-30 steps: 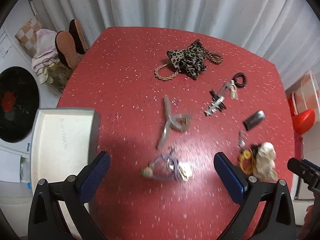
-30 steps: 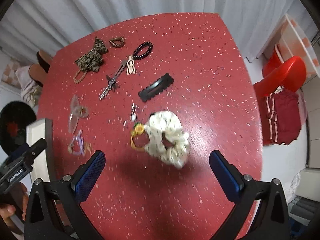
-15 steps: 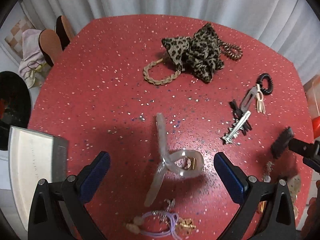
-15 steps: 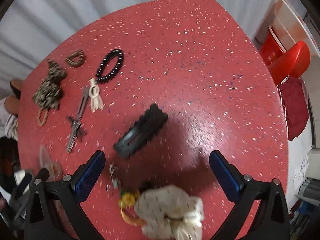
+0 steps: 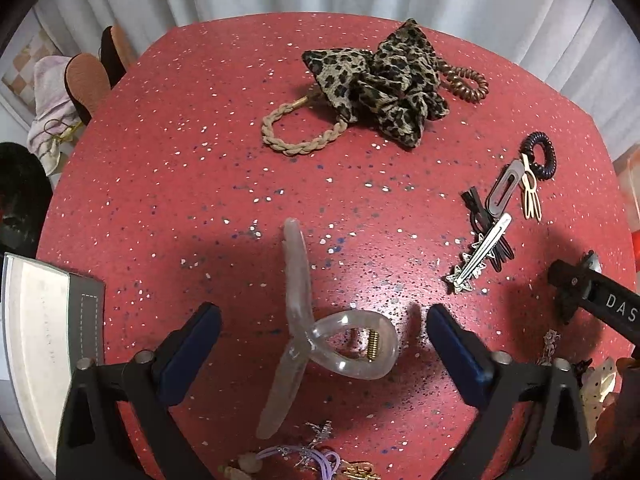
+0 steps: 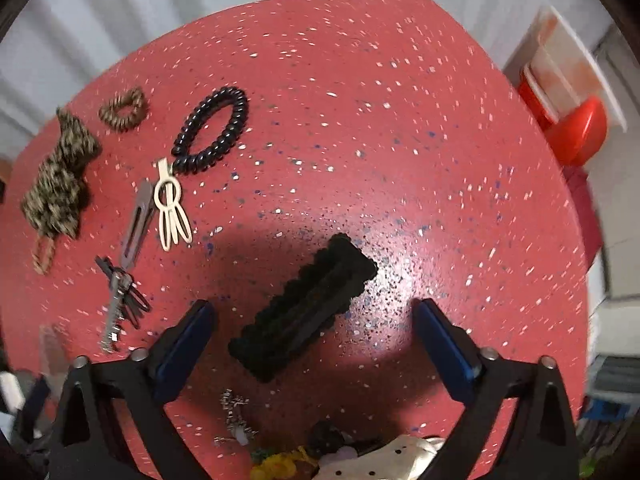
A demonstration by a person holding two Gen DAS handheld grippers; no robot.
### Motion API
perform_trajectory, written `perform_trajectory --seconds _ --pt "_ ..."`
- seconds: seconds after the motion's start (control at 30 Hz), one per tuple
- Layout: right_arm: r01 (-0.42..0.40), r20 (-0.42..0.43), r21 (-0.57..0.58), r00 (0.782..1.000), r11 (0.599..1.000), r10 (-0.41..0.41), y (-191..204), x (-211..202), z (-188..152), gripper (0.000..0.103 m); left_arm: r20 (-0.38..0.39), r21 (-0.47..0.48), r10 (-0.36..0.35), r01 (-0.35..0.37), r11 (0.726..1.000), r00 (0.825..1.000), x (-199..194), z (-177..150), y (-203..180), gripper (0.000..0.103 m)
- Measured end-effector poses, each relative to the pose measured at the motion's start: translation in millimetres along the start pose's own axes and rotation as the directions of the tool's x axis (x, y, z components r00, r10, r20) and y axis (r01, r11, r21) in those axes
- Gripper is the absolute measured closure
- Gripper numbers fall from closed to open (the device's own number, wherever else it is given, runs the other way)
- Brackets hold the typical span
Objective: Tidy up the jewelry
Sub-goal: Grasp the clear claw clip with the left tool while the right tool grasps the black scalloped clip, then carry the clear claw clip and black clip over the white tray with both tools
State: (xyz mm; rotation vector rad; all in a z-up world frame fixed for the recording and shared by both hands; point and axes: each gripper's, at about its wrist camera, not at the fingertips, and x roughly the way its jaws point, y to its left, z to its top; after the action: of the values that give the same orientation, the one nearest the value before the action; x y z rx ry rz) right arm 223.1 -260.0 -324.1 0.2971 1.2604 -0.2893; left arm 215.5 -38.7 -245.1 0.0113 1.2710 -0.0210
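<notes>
Hovering over two hair clips

Hanging above the red speckled table point(image 5: 180, 184), the left gripper point(image 5: 324, 344) has its jaws wide, just now narrowing a little, with the clear claw clip point(image 5: 320, 336) lying between them untouched. Further right, the right gripper point(image 6: 312, 340) is likewise wide and just easing inward around the black clip point(image 6: 308, 308), pads apart from it

Left tool point(image 5: 323, 348), jaws just narrowing, straddles clear hair claw point(image 5: 320, 336) untouched.
</notes>
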Motion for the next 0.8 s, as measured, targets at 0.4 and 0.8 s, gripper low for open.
perform_trajectory --seconds 0.4,0.8 --pt "-0.045 0.049 -0.087 0.998 0.995 0.049 22.7 -17.2 -12.3 0.066 0.012 -0.001 -0.005 0.005 1.0 1.0 -4.0 -4.3 2.0 0.042" --pt "-0.208 0.086 -0.098 0.972 0.973 0.217 -20.9 -41.5 -17.2 0.066 0.067 0.007 -0.08 0.08 0.997 0.994 -36.3 -2.4 14.2 0.056"
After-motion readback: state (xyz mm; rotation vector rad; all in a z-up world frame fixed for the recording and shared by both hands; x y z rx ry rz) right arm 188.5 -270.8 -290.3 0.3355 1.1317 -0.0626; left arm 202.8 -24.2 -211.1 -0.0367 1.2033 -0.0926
